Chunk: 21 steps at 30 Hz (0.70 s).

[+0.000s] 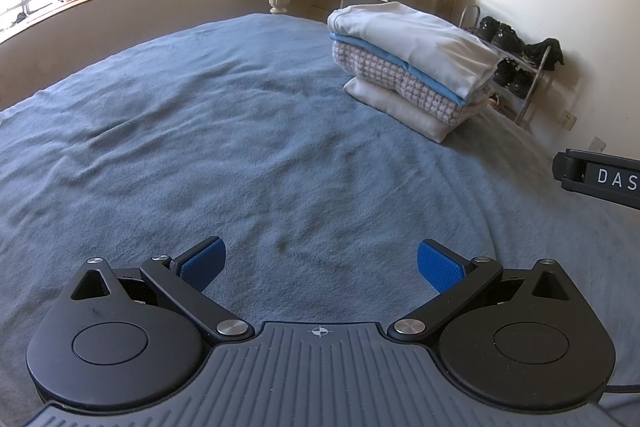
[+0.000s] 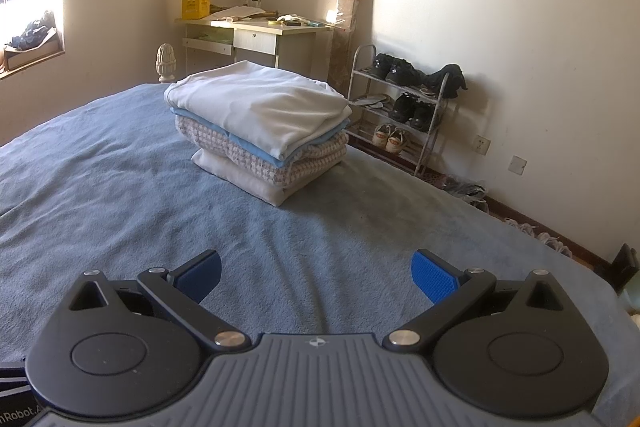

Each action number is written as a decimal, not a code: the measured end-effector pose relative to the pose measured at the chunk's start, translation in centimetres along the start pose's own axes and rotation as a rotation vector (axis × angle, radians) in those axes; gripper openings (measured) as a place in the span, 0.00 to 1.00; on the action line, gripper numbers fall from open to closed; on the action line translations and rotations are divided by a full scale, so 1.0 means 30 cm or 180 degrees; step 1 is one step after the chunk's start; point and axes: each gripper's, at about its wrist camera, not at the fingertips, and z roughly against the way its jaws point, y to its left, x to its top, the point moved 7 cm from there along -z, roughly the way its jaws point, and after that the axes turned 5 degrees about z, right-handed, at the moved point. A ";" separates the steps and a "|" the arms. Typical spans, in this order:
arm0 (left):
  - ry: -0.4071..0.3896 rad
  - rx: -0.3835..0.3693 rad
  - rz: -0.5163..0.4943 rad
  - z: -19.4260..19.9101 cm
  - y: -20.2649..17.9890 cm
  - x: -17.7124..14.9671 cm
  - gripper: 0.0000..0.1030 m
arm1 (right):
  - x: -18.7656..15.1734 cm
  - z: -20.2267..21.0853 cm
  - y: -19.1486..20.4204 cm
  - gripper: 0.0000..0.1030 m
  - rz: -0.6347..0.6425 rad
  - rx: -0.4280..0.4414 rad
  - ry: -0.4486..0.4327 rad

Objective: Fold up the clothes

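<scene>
Nearby, shoes (image 2: 400, 107) on rack (image 2: 434, 131)

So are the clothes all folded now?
Looks nearly done: four folded pieces sit in a neat stack on the bed. The left gripper and right gripper are both open and hold nothing. No loose clothes show here, so nothing seems left.

In front of you is a bed (image 1: 200, 131) covered by a blue-grey fleece blanket (image 2: 120, 195), lightly wrinkled. One stack (image 2: 260, 131) of folded clothes sits on it, toward the far right side as you see it. The lowest piece, touching the blanket, is white. Above it lie a pink-and-white checked piece, a thin light-blue one, and a white one on top. The blanket around the stack is bare.
</scene>
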 end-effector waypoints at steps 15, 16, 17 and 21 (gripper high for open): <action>0.0015 0.0011 0.0005 -0.004 0.001 0.000 1.00 | -0.001 -0.009 0.004 1.00 -0.0001 0.0002 0.0021; 0.0016 0.0011 0.0005 -0.004 0.001 0.000 1.00 | -0.001 -0.010 0.005 1.00 -0.0002 0.0001 0.0021; 0.0016 0.0012 0.0005 -0.004 0.001 0.000 1.00 | -0.002 -0.008 0.005 1.00 -0.0002 -0.0002 0.0021; 0.0018 0.0013 0.0006 -0.004 0.000 -0.001 1.00 | -0.002 -0.008 0.005 1.00 -0.0003 -0.0003 0.0021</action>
